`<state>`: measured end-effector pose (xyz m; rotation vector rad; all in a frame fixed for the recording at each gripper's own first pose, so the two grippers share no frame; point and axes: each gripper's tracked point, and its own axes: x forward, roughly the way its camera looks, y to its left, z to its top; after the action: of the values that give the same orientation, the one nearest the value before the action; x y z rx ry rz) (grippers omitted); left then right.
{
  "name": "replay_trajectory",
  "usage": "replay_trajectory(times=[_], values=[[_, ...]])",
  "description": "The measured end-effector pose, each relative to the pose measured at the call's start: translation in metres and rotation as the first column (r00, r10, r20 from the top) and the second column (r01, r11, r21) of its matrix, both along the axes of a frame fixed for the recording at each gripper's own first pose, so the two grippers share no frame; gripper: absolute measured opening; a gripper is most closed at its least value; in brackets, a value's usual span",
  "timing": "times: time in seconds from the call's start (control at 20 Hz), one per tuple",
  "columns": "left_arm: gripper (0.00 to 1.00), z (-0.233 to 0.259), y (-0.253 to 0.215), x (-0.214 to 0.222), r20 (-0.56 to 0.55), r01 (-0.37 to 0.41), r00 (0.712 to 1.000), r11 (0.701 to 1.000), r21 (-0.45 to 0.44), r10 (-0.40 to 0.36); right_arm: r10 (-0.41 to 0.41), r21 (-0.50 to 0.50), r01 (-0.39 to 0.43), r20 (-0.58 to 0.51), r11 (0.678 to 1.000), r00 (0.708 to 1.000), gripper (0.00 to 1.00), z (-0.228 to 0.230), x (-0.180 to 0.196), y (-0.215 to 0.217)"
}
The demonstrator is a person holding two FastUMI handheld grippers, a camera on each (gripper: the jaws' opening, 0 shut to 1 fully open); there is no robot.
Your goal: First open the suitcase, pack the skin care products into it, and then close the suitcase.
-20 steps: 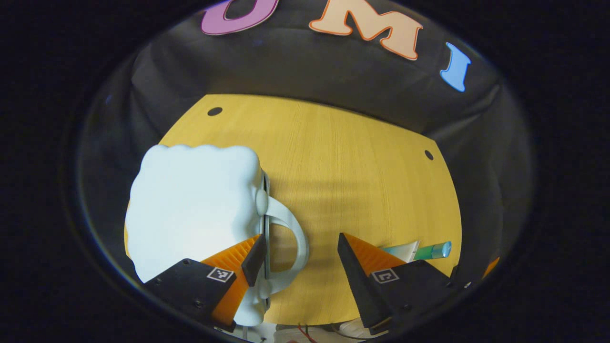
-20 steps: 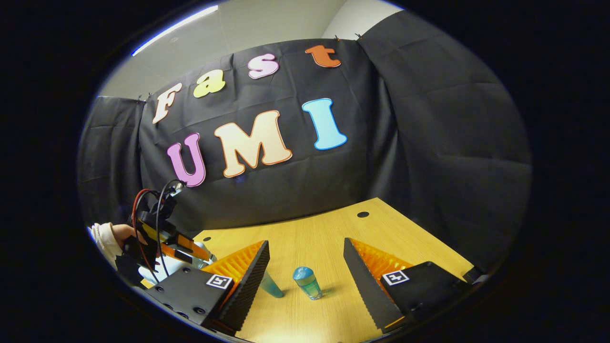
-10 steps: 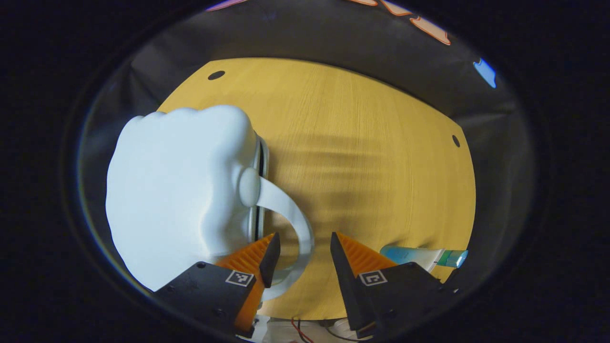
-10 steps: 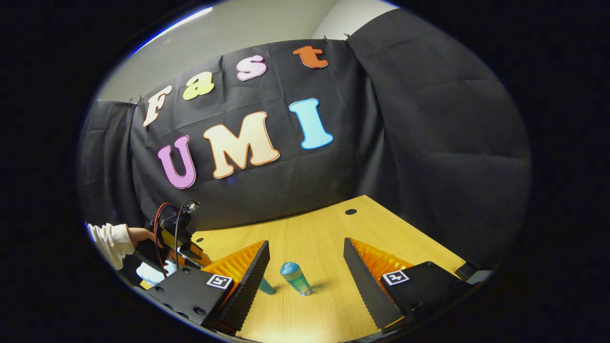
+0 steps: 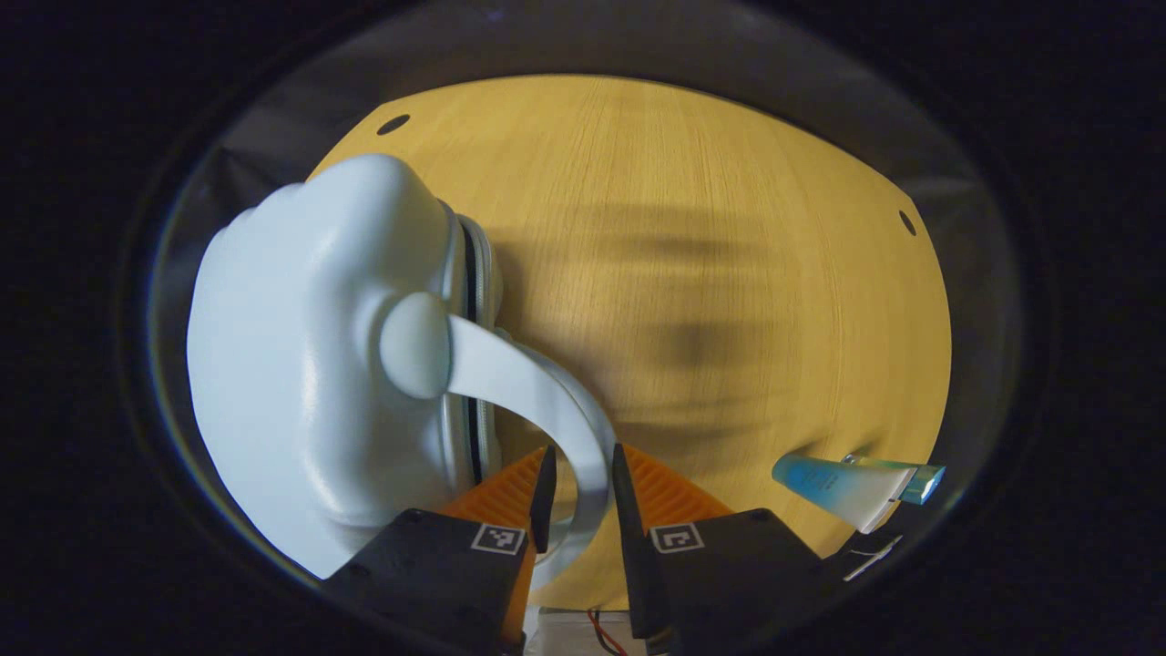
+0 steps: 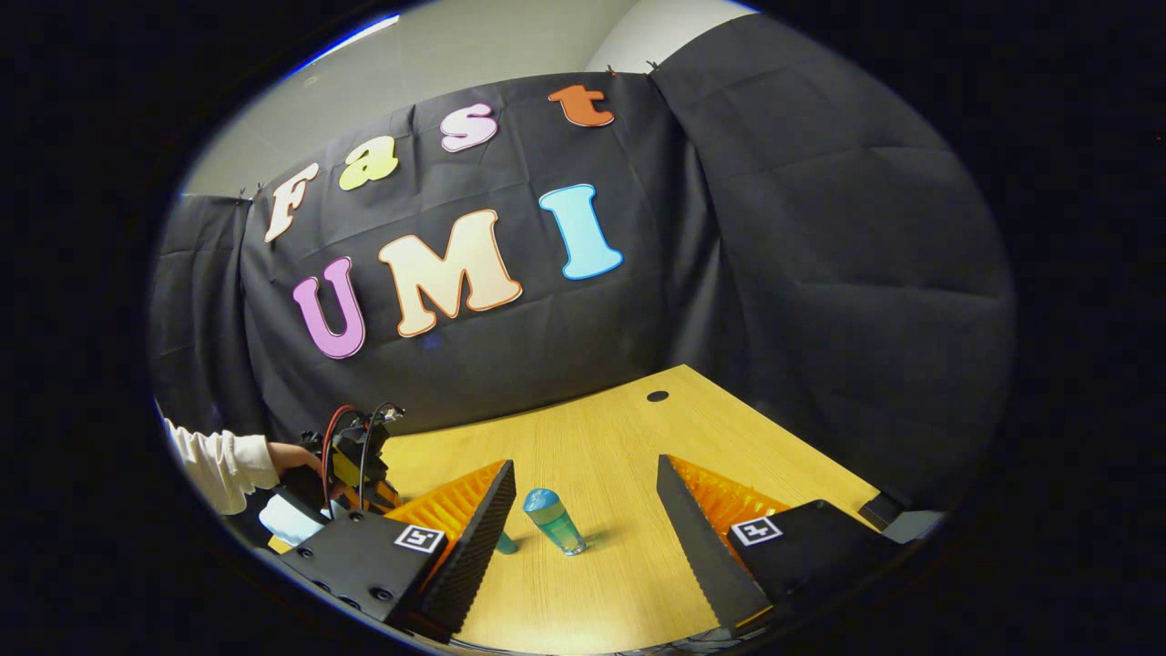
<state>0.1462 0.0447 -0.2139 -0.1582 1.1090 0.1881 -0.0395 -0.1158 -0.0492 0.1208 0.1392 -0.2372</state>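
Left gripper (image 5: 580,487): jaws drawn close around the curved white handle (image 5: 547,401) of the suitcase (image 5: 310,364); the strap passes between them, and contact on both sides cannot be confirmed. The suitcase is pale blue-white, with its zip seam facing the jaws and apparently closed. It sits on the left part of the tabletop (image 5: 710,273), near that edge.

To the right of these jaws, a blue-and-white tube (image 5: 843,481) lies at the tabletop's near right edge, its teal cap pointing right. The middle and far tabletop is bare wood, with one cable hole at each far corner. No writing can be read on the tube or the suitcase.

Right gripper (image 6: 583,533): jaws spread wide, holding nothing, just above the tabletop. Between them stands a small teal bottle (image 6: 553,522), tilted and free of both fingers. A second teal item (image 6: 504,544) peeks out beside the left finger; its type cannot be told. Wood extends beyond the bottle to the far edge. The left gripper shows at far left, held by a hand (image 6: 293,456) with a white sleeve (image 6: 219,460).
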Motion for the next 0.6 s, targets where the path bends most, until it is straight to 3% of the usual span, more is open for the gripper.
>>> replay_trajectory(times=[0.15,0.2,0.3,0.5,0.6], values=[[0.28,-0.005,-0.005,0.001,-0.006,-0.008,1.0,0.999,-0.047,0.008,0.003,0.003,-0.003,-0.001,1.0,1.0,0.98,0.0,0.0,0.001],[0.17,-0.004,-0.005,0.001,-0.011,-0.005,1.0,0.999,-0.041,0.005,0.005,0.002,-0.005,-0.002,1.0,1.0,0.98,0.0,0.0,0.001],[0.11,-0.001,-0.006,-0.001,-0.012,0.029,1.0,0.999,-0.013,-0.029,0.011,-0.001,-0.011,-0.006,1.0,1.0,0.98,-0.002,-0.001,0.002],[0.05,0.013,-0.008,-0.001,0.018,0.074,0.997,0.996,0.047,-0.074,0.029,-0.002,-0.029,-0.01,1.0,1.0,0.98,-0.004,0.001,0.007],[0.05,0.022,-0.011,-0.004,0.038,0.079,0.996,0.996,0.031,-0.08,0.04,0.002,-0.04,-0.013,0.999,0.999,0.98,-0.006,0.003,0.011]])
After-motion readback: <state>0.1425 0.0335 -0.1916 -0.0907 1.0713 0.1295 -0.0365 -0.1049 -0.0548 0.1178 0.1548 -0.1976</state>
